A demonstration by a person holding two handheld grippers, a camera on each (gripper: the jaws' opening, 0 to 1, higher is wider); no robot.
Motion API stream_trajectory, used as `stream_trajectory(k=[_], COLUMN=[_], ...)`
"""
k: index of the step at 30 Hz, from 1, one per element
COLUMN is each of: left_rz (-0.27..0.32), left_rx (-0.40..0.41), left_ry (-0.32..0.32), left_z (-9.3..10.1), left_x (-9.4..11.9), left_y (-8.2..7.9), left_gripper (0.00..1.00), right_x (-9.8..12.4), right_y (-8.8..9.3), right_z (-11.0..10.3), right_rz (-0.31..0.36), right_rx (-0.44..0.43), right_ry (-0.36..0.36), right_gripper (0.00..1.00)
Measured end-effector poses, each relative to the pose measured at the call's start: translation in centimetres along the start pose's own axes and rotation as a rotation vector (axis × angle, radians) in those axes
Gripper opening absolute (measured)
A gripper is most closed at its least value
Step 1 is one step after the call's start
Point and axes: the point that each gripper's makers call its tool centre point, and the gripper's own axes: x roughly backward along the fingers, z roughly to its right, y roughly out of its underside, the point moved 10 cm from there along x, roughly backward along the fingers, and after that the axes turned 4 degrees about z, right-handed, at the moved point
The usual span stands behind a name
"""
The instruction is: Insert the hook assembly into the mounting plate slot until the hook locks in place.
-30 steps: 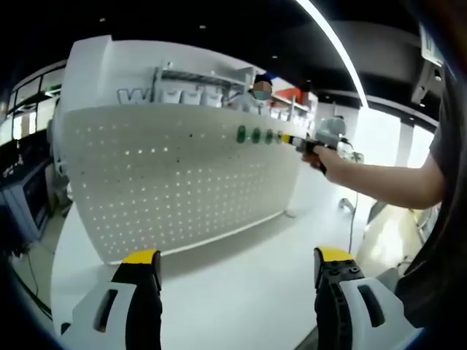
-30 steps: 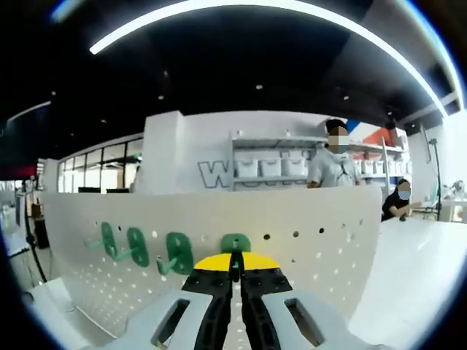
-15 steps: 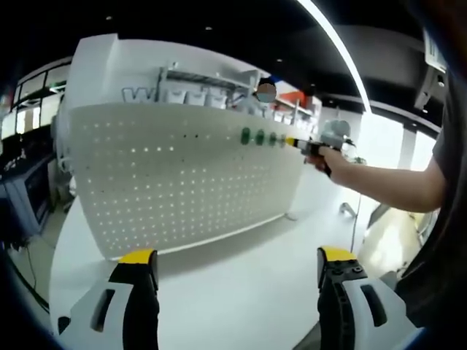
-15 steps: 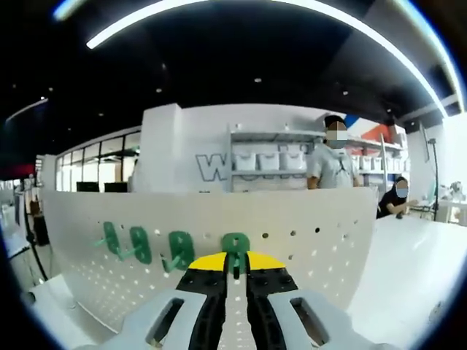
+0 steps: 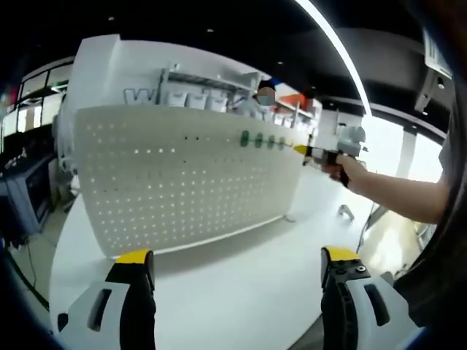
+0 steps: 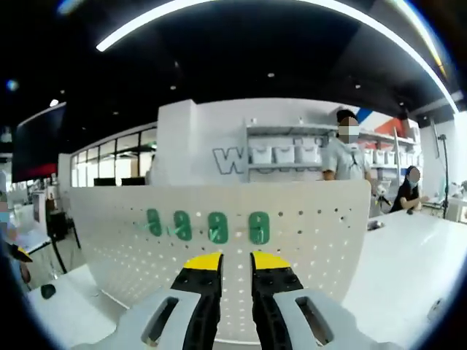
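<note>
A white pegboard mounting plate stands upright on the white table. Several green hooks hang in a row near its top edge. In the right gripper view the same hooks sit side by side on the board, the rightmost hook just above and beyond my jaws. My right gripper is open with a narrow gap, holding nothing, a short way back from the board. A hand holds that gripper off the board's right end. My left gripper stands wide open above the table, holding nothing.
Behind the board are a shelf of white bins and two people. A small dark object lies on the table at the left, and a small metal piece lies beyond the board's right end.
My right gripper opened, let go of the rightmost green hook and drew back; the hook stays on the board. The left gripper stayed open and almost still.
</note>
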Motion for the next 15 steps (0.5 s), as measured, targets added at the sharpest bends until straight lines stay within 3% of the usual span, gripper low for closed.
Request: stream_trajectory(k=[6,15], left_rz=[0.005,-0.007], left_rx=[0.011,0.037], left_ry=[0.015,0.016], left_z=[0.4,0.7], left_x=[0.1,0.7], left_y=[0.1,0.8], left_gripper=[0.98,1.0], right_x=[3.2,8.2], right_y=[1.2,4.9], right_z=[-1.2,-3.4], right_rz=[-0.014,-0.131], right_rx=[0.066,0.002], right_ry=[0.003,-0.012], right_gripper=[0.36,0.51])
